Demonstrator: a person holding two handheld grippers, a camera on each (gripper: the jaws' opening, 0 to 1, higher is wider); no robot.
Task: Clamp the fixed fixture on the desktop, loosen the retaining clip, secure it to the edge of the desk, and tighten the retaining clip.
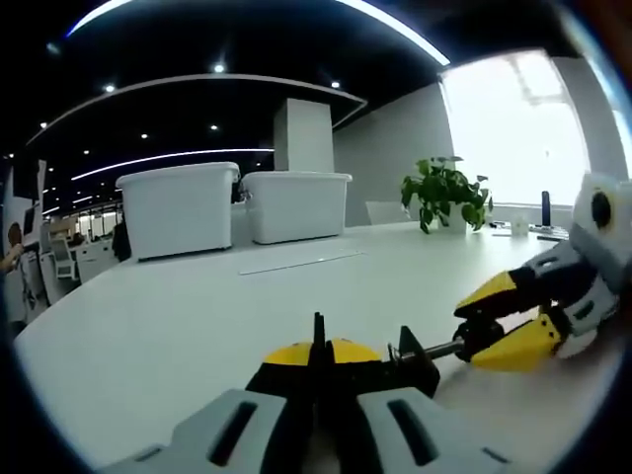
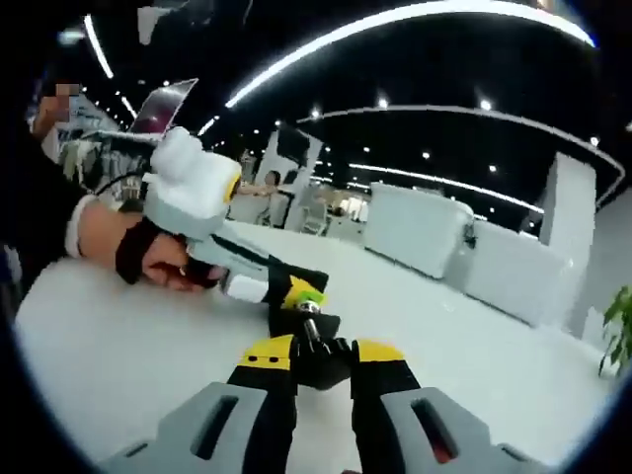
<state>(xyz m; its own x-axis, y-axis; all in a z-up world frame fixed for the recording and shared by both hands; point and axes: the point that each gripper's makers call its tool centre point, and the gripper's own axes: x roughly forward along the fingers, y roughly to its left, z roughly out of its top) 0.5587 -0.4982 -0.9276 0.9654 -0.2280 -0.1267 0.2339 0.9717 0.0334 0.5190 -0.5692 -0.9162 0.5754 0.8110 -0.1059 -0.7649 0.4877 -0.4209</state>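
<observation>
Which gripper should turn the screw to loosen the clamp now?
Right. The right gripper is closed on the screw knob, so it could probably turn it, while the left gripper holds the clamp body steady on the table.

Two white bins [image 1: 179, 208] [image 1: 295, 204] side by side on bench [image 1: 148, 326], at 11 and 12 o'clock in left gripper view. Potted plant [image 1: 446, 192] at 2 o'clock, near bright window [image 1: 523, 128]. White pillar [image 1: 303, 135] behind bins. Curved ceiling light strips [image 2: 395, 20] overhead.
</observation>
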